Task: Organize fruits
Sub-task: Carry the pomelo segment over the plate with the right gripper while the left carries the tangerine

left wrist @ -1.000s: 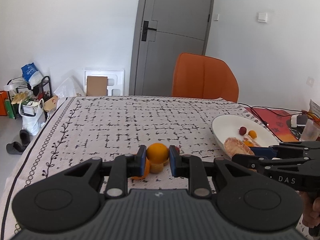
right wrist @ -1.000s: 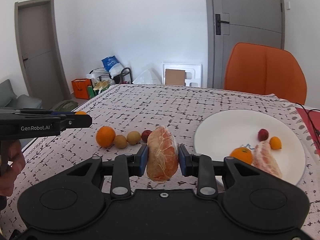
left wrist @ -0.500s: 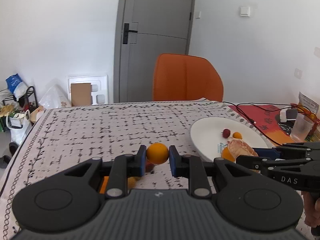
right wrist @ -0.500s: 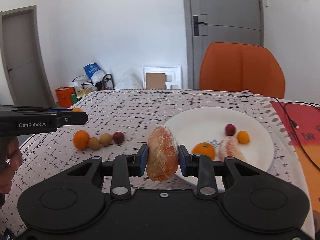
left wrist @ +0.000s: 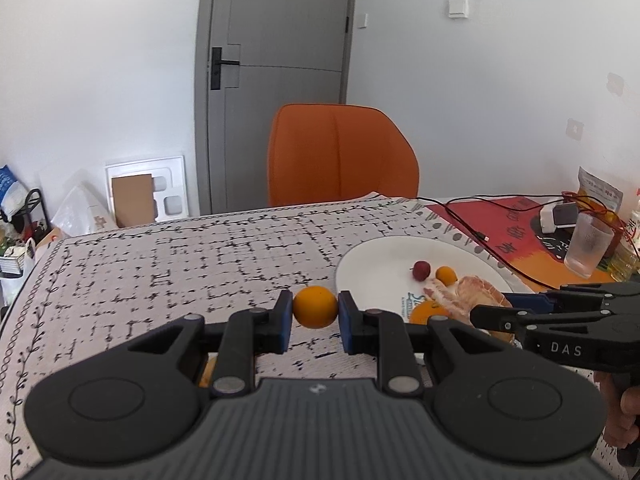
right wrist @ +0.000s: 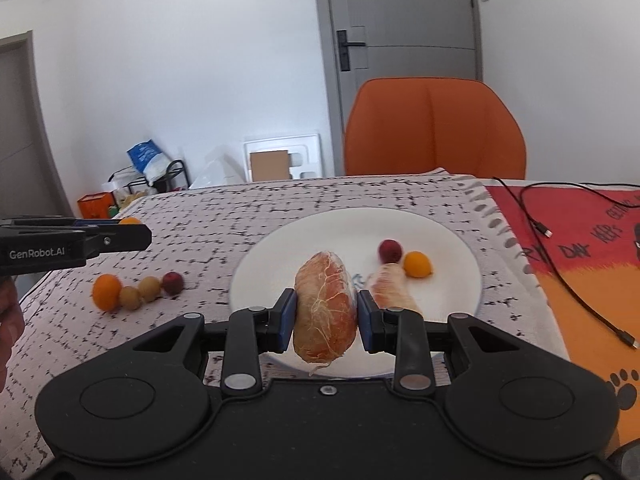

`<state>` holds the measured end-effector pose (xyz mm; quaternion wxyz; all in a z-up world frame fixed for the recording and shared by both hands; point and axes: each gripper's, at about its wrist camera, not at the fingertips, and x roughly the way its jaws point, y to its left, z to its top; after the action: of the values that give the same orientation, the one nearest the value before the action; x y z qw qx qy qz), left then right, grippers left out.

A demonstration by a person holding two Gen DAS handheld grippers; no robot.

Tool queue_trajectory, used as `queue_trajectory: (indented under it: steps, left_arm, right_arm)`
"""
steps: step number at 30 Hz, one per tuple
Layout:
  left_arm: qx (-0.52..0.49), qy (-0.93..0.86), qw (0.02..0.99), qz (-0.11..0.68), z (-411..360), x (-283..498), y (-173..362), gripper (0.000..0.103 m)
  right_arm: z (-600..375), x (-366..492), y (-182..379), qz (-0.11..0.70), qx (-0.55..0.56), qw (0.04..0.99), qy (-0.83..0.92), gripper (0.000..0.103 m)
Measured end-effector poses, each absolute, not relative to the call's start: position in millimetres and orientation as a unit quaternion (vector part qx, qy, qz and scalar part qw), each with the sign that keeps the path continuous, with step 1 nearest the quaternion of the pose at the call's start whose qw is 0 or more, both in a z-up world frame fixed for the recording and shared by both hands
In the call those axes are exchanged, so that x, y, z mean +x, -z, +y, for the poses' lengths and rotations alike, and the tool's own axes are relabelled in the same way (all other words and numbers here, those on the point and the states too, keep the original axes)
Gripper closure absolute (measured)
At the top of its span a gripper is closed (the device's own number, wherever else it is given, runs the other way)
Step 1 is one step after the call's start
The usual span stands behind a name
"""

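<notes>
My left gripper (left wrist: 315, 316) is shut on a small orange (left wrist: 315, 306), held above the tablecloth left of the white plate (left wrist: 380, 264). My right gripper (right wrist: 325, 315) is shut on a peeled pomelo segment (right wrist: 325, 308), held over the near part of the plate (right wrist: 320, 232). On the plate lie a red fruit (right wrist: 390, 251), a small orange fruit (right wrist: 417, 264) and another pomelo piece (right wrist: 390, 292). An orange (right wrist: 106, 286), two brown fruits (right wrist: 140, 294) and a red fruit (right wrist: 173, 282) lie in a row on the cloth to the left.
An orange chair (left wrist: 340, 156) stands at the table's far side. A black cable (right wrist: 568, 264) lies on the red-orange mat (right wrist: 592, 248) to the right. A glass (left wrist: 588, 246) and clutter sit at the far right. The left gripper shows in the right wrist view (right wrist: 136, 236).
Both grippers have moved right toward the plate with their fruit. The right gripper's pomelo segment is now over the plate; the row of fruits has slid left in its view.
</notes>
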<state>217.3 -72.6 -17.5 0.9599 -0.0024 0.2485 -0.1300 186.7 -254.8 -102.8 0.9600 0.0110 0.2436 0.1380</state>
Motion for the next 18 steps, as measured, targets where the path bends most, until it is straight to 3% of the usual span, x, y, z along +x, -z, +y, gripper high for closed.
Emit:
queue_trajectory:
  steps: [18]
  left_arm:
    - [0.023, 0.152, 0.952, 0.264, -103.9, 243.9, 26.6, 0.081]
  right_arm:
    - [-287.9, 213.1, 123.1, 0.257, 0.038, 0.962, -0.087, 0.072]
